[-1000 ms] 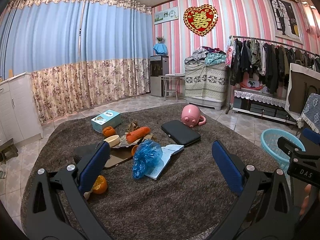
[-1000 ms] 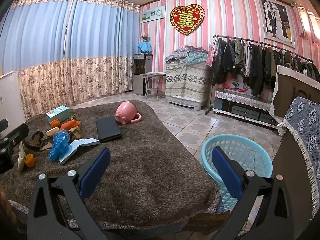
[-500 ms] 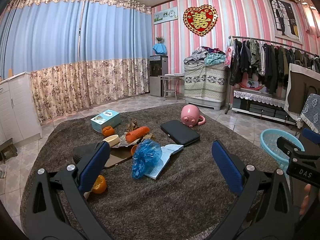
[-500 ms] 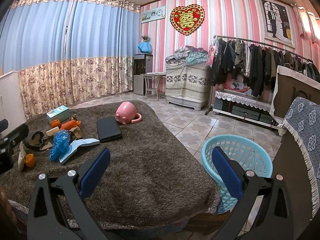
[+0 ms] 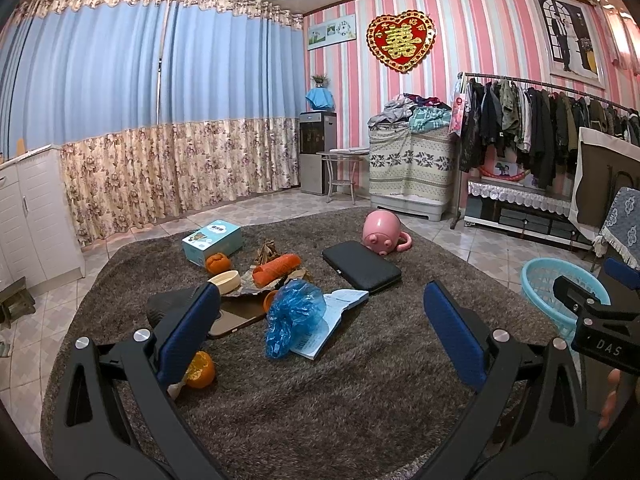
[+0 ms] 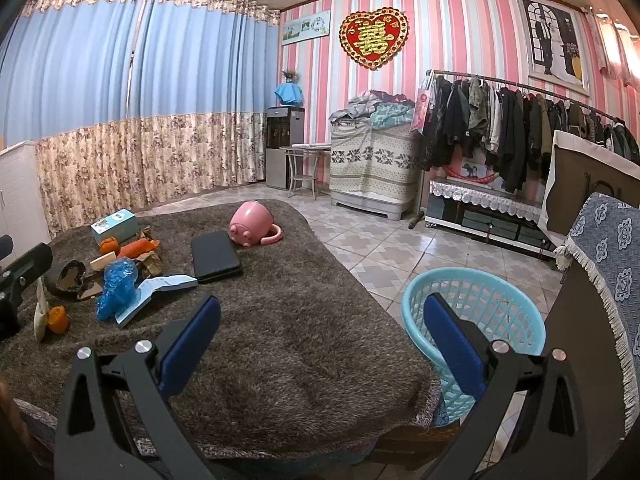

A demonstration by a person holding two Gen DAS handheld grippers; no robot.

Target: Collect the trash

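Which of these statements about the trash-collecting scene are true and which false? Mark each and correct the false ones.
1. Both grippers are open and hold nothing. True: left gripper, right gripper.
2. The pink mug stands upright. False: it lies on its side.
3. The blue plastic bag rests partly on the open booklet. True.
4. The blue basket sits on the brown rug. False: it stands beside it, lower down.

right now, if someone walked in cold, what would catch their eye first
Probably the clutter on the brown rug: a crumpled blue plastic bag lying on an open booklet, with orange peel and a carrot nearby. A pink pig-shaped toy lies tipped over at the far edge, and a light blue basket stands on the floor off the rug's right side.
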